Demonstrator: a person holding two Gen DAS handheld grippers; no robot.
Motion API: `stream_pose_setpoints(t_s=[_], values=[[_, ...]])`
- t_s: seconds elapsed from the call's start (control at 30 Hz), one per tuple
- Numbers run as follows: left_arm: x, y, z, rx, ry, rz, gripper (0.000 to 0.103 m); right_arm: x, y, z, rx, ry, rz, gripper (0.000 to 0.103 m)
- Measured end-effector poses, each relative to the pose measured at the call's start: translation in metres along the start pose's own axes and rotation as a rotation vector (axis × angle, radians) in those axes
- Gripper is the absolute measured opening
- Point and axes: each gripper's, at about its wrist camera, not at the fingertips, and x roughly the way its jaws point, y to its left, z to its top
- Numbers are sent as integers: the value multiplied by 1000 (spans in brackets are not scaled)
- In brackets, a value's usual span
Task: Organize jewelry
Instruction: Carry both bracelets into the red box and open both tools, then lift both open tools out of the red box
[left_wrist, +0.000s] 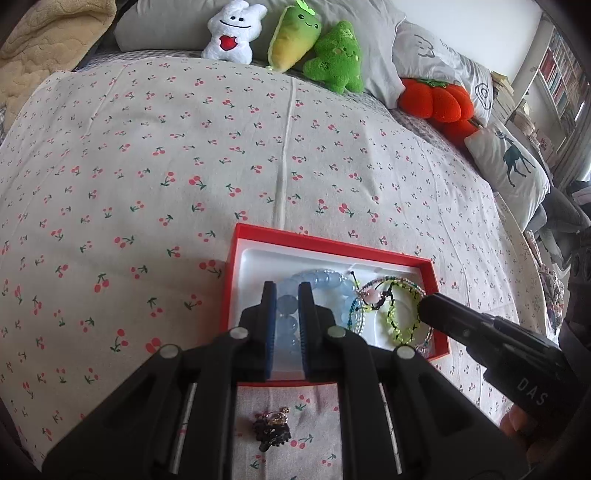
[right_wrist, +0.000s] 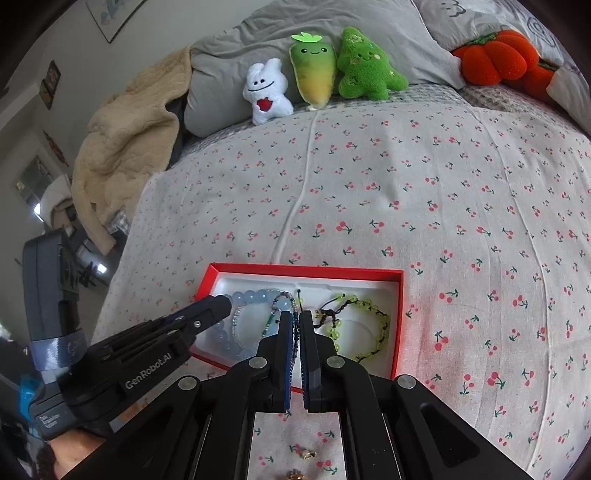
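Note:
A red box (left_wrist: 236, 258) (right_wrist: 399, 291) with a white liner lies on the cherry-print bedspread. Inside are a pale blue bead bracelet (left_wrist: 317, 278) (right_wrist: 255, 296), a thin multicolour bead strand (left_wrist: 360, 306) (right_wrist: 273, 312) and a yellow-green bead bracelet (left_wrist: 393, 319) (right_wrist: 380, 332). My left gripper (left_wrist: 287, 291) has its fingers closed on the blue bracelet's left side. My right gripper (right_wrist: 294, 317) is shut on the thin bead strand; in the left wrist view its tip (left_wrist: 428, 306) reaches into the box over the green bracelet. A dark ornate ring (left_wrist: 271, 428) and small gold pieces (right_wrist: 306, 454) lie on the bed in front of the box.
Plush toys line the pillows at the back: a white one (left_wrist: 232, 33), a yellow-green one (left_wrist: 295, 37), a green one (left_wrist: 338, 59) and an orange pumpkin (left_wrist: 436, 99). A beige blanket (right_wrist: 122, 147) lies at the left. A deer cushion (left_wrist: 513, 166) is at the right edge.

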Motion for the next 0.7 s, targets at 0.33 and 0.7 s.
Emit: stream_pose_setpoints(t_s=[0.33, 0.7], values=[[0, -8, 2, 48, 2, 8, 14, 5, -25, -1, 19, -3, -55, 5], [-43, -19, -6, 143, -49, 46, 62, -22, -20, -14, -46, 14, -91, 13]])
